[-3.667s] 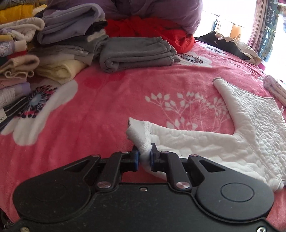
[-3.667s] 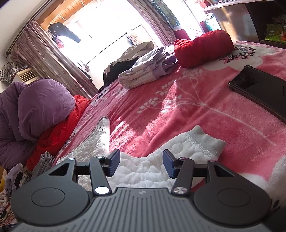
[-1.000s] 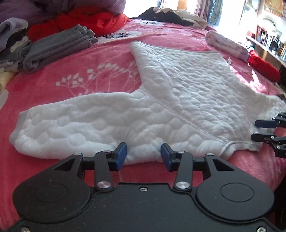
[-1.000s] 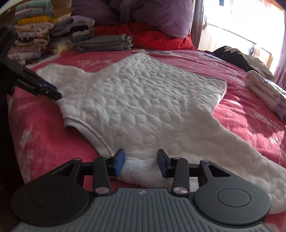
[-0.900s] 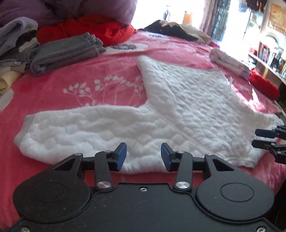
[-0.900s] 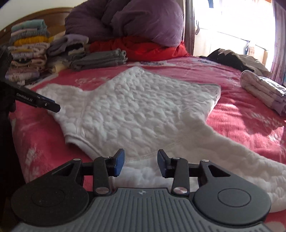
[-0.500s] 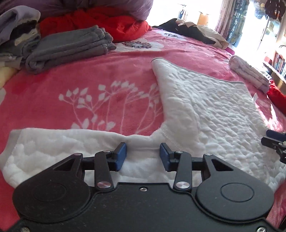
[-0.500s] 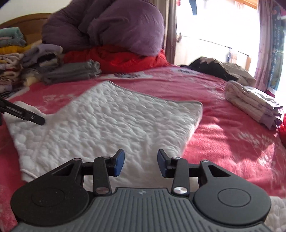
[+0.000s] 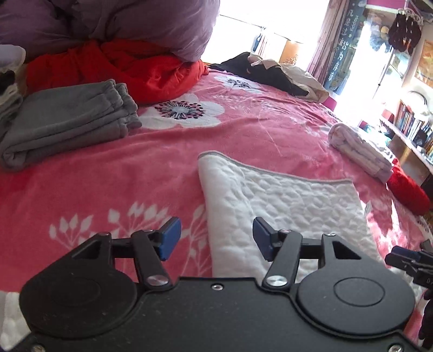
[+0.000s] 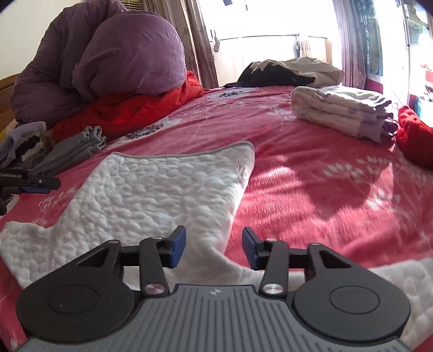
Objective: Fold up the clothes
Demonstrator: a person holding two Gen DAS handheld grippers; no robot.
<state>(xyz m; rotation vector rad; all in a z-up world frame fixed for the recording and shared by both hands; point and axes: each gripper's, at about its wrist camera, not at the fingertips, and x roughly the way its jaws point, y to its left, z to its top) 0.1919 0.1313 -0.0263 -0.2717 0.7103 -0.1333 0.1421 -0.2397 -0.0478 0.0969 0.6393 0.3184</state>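
In the left wrist view, the left gripper (image 9: pixel 215 238) hovers low over a pink fleece blanket with white flower and leaf prints (image 9: pixel 108 186) that covers the bed; its blue-padded jaws are opening, with nothing pinched between them, and the left side edge of a white quilted long-sleeved top (image 9: pixel 286 205) lies below the gap. The top is spread flat on the blanket, its grey-trimmed hem on the far side. Farther back on the left sits a folded stack of grey fleece garments (image 9: pixel 67 121), behind it a crumpled red garment (image 9: pixel 121 67) under a bulky purple duvet (image 9: pixel 121 21). On the right lie a rolled pale lilac bundle of cloth (image 9: pixel 360 151) and, just beside it, a folded red item (image 9: pixel 408 195); the tip of the right gripper (image 9: pixel 406 260) pokes in at the right edge. In the right wrist view, the right gripper (image 10: pixel 213 249) is low over the top's (image 10: pixel 151 195) right side edge, its jaws likewise opening and gripping nothing, the cloth's edge running under the gap. One sleeve reaches out to the left, another to the lower right. The left gripper's (image 10: pixel 40 184) fingers show at the left edge, over the blanket (image 10: pixel 311 176) beside the top.
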